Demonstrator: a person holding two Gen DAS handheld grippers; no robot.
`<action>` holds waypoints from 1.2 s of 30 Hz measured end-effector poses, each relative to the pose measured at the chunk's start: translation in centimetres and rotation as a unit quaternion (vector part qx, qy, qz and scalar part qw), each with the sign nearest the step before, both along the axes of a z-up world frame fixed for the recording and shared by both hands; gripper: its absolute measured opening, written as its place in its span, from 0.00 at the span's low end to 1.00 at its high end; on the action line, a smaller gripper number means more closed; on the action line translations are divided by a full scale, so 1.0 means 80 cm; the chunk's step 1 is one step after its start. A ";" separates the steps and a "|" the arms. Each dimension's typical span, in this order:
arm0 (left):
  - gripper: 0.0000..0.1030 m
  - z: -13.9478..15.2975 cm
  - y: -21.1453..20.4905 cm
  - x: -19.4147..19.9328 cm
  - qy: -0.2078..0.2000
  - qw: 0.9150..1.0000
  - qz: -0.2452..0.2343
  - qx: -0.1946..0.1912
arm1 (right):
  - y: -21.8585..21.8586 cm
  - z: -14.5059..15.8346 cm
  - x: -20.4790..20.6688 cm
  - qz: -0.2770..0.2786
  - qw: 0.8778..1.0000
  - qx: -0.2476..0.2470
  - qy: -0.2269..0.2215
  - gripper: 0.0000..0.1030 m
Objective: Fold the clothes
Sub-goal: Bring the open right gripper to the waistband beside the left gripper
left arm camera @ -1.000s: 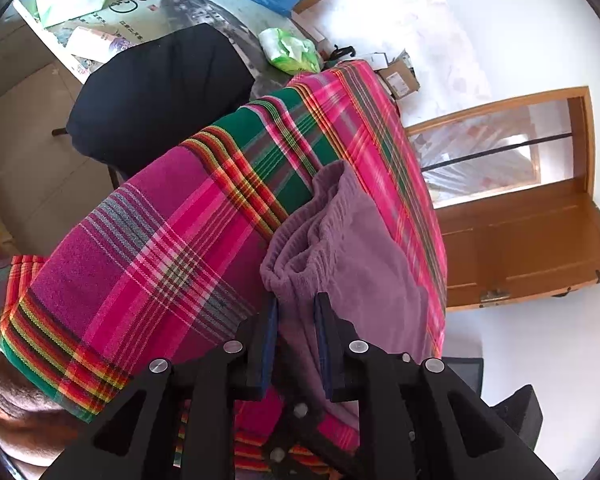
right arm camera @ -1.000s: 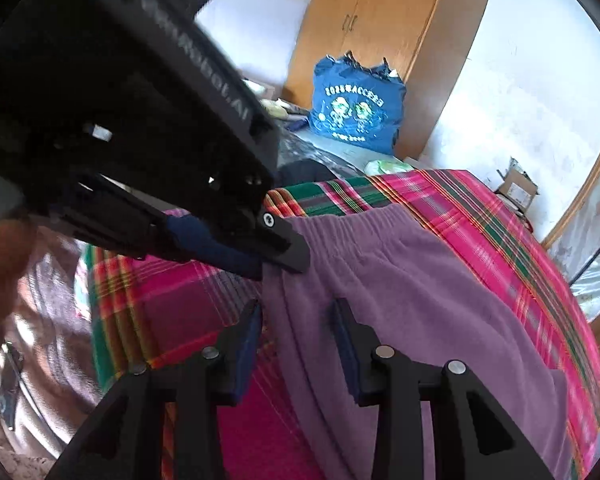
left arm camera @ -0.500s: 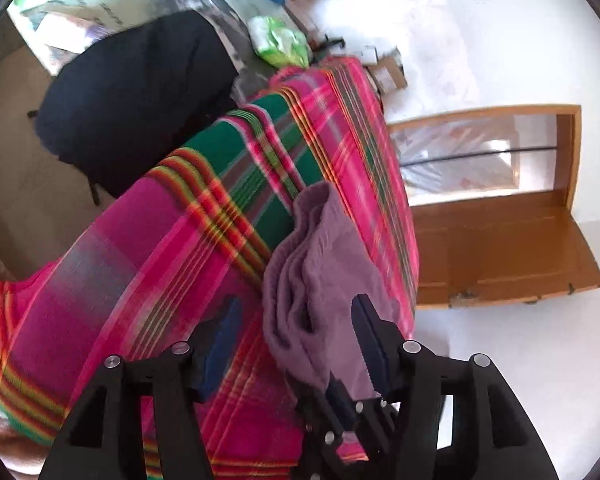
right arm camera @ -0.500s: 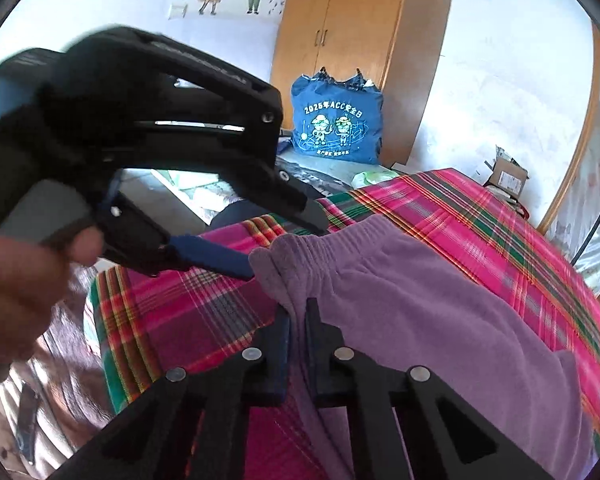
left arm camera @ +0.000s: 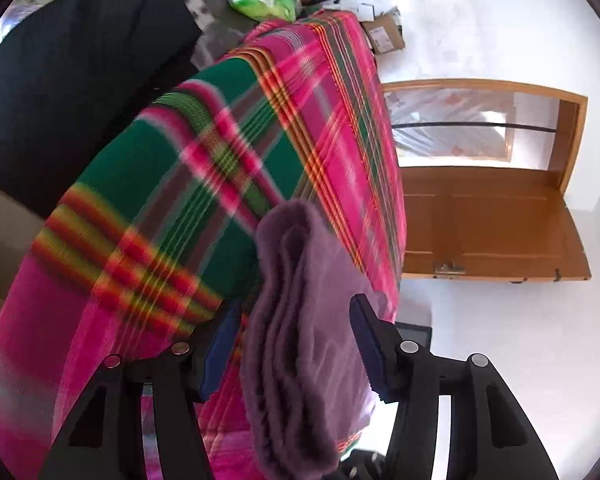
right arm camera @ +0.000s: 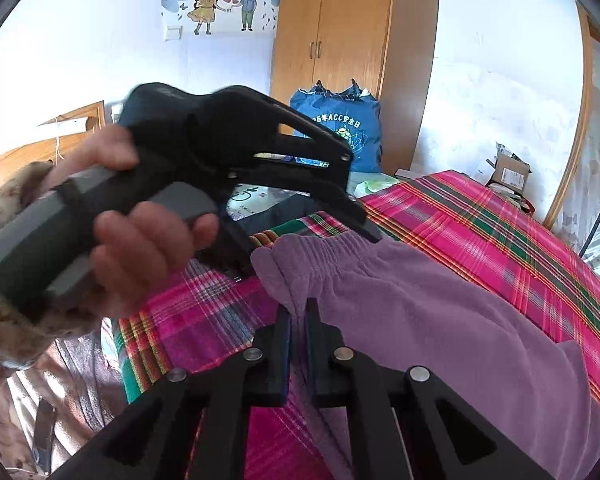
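Lying across a bed under a pink, green and orange plaid blanket, a purple fleece garment with a gathered elastic waistband is the thing being folded. The right gripper has its jaws pressed nearly together on the waistband edge, a thin fold of fleece pinched between them. The left gripper stands with its jaws wide apart; bunched purple fleece lies in the gap, but neither pad presses it, so it grips nothing. In the right wrist view a hand holds the left gripper just beyond the right jaws, its tips at the far corner of the waistband.

How far the folding has come is only partly readable. Between the left jaws the fabric shows several stacked layers, so some doubling is present there; ahead of the right jaws the rest of the garment spreads loose and wrinkled over the blanket. It is not yet a neat, flat packet, and squaring and smoothing appear to remain.

Around the bed: a wooden wardrobe and a blue printed bag beyond the right jaws, a cartoon sticker on the white wall, a cardboard box to their right, and a wooden door right of the left jaws.
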State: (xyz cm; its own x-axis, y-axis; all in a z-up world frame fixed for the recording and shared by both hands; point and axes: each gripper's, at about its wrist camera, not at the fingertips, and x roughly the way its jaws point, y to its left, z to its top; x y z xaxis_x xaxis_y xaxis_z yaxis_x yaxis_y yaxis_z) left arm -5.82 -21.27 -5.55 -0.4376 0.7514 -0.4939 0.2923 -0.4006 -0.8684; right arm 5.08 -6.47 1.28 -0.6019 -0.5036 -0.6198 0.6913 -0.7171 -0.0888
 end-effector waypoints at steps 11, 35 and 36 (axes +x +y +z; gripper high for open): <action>0.42 -0.006 0.012 -0.051 -0.019 0.999 -0.037 0.026 | 0.005 0.001 -0.005 -0.002 1.000 -0.018 -0.022 0.06; 0.13 -0.011 -0.018 -0.042 -0.013 0.999 -0.025 -0.025 | -0.027 -0.019 -0.031 0.010 0.997 -0.009 -0.070 0.06; 0.13 -0.010 -0.018 -0.043 -0.014 0.999 -0.027 -0.028 | -0.029 -0.020 -0.033 0.011 0.997 -0.007 -0.073 0.06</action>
